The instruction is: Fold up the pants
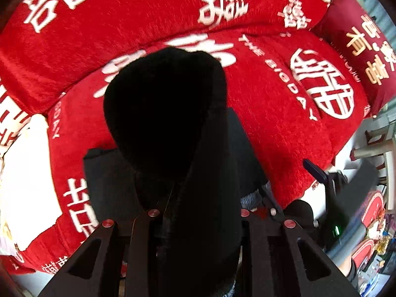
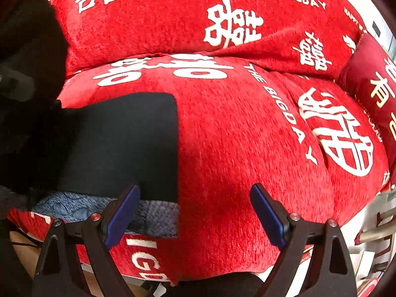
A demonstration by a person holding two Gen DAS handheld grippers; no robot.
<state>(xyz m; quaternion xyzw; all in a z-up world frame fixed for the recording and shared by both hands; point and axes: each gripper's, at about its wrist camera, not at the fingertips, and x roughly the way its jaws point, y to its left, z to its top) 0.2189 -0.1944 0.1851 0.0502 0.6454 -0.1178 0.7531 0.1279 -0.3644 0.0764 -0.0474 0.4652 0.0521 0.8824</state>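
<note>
Up close, left gripper pinches pants, blocking sofa; right gripper spread.

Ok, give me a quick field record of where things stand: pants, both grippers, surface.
surface: red sofa cover with white lettering
pants: dark pants lying partly folded on the sofa seat, grey fleecy lining showing at the near edge
left gripper: left gripper shut on a bunch of the pants, which drape up over it and block much of its view
right gripper: right gripper open, blue pads apart, holding nothing, its left finger over the near corner of the pants
cushion: darker red cushion at the far right
</note>
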